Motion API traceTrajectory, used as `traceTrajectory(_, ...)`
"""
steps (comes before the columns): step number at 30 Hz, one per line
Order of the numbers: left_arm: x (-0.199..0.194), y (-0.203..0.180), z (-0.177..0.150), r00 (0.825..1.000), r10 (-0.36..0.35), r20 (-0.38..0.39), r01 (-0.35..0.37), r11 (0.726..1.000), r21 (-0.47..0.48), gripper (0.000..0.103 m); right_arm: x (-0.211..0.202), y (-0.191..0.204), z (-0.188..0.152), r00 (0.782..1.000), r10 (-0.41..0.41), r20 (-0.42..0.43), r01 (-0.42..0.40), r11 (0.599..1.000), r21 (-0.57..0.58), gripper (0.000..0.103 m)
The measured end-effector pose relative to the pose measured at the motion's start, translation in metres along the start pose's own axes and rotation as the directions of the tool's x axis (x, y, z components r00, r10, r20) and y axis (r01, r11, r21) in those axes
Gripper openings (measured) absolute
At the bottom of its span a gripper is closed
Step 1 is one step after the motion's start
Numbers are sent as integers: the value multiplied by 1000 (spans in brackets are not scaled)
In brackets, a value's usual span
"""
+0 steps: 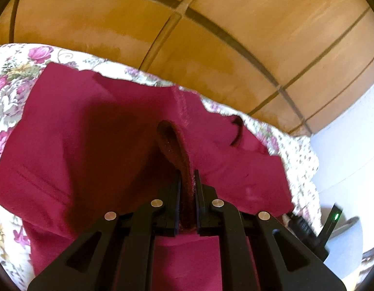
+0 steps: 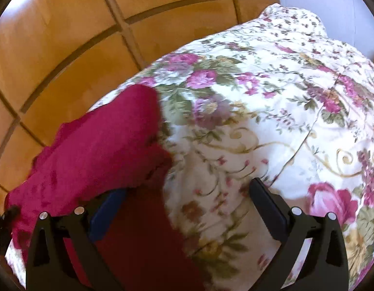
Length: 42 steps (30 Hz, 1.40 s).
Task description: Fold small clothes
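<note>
While no container is seen in either view, a crimson garment [image 1: 94, 131] is shown spread over a floral bedspread [image 2: 272, 101], which covers a raised surface whose kind cannot be told. A ridge of the crimson cloth is pinched between the fingers [image 1: 177, 194] of the left gripper [image 1: 187, 181], which are drawn narrow upon it; the fold is lifted into a loop just ahead of the tips, beside a stitched seam [image 1: 181, 106]. The rest of the garment is draped to both sides and beneath the left gripper.

In the right wrist view, the right gripper [image 2: 187, 191] is held with its fingers [image 2: 267, 201] spread wide, and nothing is gripped between them. The garment's bunched edge is seen against the left-hand finger, partly over it, while bare bedspread is seen by the other finger.

Beyond the far edge of the bedspread, a tiled orange floor [image 1: 211, 36] is seen well below. Open bedspread is left to the right of the garment, up to a pale wall [image 2: 332, 4].
</note>
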State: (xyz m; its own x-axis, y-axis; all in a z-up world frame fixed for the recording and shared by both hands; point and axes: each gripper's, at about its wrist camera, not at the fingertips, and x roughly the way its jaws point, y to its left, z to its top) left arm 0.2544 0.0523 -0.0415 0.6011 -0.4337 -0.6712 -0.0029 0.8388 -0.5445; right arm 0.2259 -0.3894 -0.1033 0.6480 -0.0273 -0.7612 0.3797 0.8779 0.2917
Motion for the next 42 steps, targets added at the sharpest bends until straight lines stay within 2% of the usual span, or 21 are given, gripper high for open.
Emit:
traceTrajectory(2,3,3,-4,1000,-2,-13,2,1000,6,8,-5,-12,-1,999,-43,24,41,996,76,100)
traceTrajectory(4,4,6,-10,1000,19,-3,-19,1000,7,8,-19,-25,-2,986,-144,83,130,979,155,101)
traceTrajectory(5,5,9,-10,1000,11,-1,-11,1000,-3,8,-26,-35,-2,983,-145,108,121,971,206,101)
traceTrajectory(7,8,15,-13,1000,3,-4,-3,1000,-15,8,-23,-43,-2,992,-71,101,46,973,226,101)
traceTrajectory(8,7,16,-16,1000,5,2,-5,1000,-13,8,-17,-43,-2,998,-35,61,21,976,218,101)
traceTrajectory(12,3,24,-24,999,-16,30,16,1000,-7,8,-21,-23,-4,998,10,66,-17,994,106,101)
traceTrajectory(17,5,27,-30,998,-30,57,30,1000,-2,8,-6,23,-14,1000,-6,-10,5,993,-118,101)
traceTrajectory(20,5,28,-33,997,-33,76,32,999,9,8,7,35,-2,1000,-8,1,8,990,-140,101)
traceTrajectory(21,5,28,-33,996,-35,77,34,999,8,8,8,33,4,999,-34,25,37,992,-124,101)
traceTrajectory(23,4,31,-34,996,-45,80,45,999,2,8,-6,16,12,983,-120,140,122,993,-2,100)
traceTrajectory(25,6,30,-36,995,-51,82,50,999,12,8,-22,2,11,973,-61,222,43,995,87,101)
traceTrajectory(26,6,29,-37,995,-44,85,42,999,20,8,-20,6,9,974,-84,209,72,995,63,101)
traceTrajectory(28,6,30,-39,995,-43,90,42,999,19,8,-1,14,4,979,-178,100,180,984,-15,101)
traceTrajectory(29,5,32,-39,995,-48,92,47,999,15,8,15,9,2,980,-201,-1,201,979,-19,101)
traceTrajectory(30,6,32,-39,994,-54,93,53,999,12,8,17,-3,3,988,-155,-22,156,987,33,101)
traceTrajectory(32,4,35,-40,993,-66,94,66,998,2,10,9,-17,6,997,-70,-21,72,993,98,101)
traceTrajectory(33,4,36,-40,993,-71,94,71,997,-2,10,6,-17,6,997,-67,-38,70,994,85,101)
traceTrajectory(36,4,37,-40,991,-91,95,92,996,-10,10,-17,-26,-3,986,-162,-33,165,979,116,101)
traceTrajectory(38,3,40,-40,989,-111,98,114,993,-23,10,-33,-44,-8,985,-169,-31,171,963,209,101)
traceTrajectory(40,1,41,-41,987,-124,105,128,991,-30,10,-40,-55,-5,991,-133,5,126,952,280,101)
traceTrajectory(42,0,39,-43,986,-128,111,132,991,-27,13,-48,-49,0,997,-47,65,27,963,268,101)
